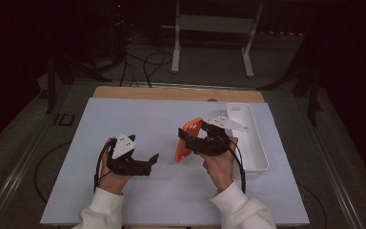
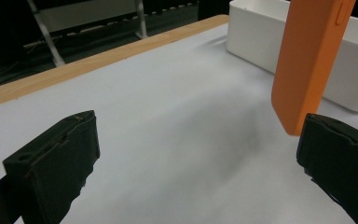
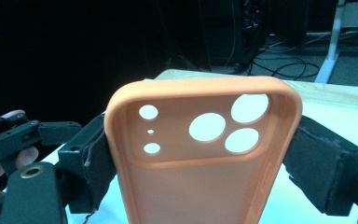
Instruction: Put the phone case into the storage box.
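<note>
Dark floor and cables ring the pale table (image 1: 124, 119), where a white bin (image 1: 252, 138) sits at the right. Above the mat, the right gripper (image 1: 190, 138) clamps an orange phone case (image 1: 187, 139) by its long edges, camera holes outward. Well apart to the left, the left gripper (image 1: 150, 161) hangs released, jaws wide, empty.

White tray (image 1: 257, 157) blocks right side
</note>
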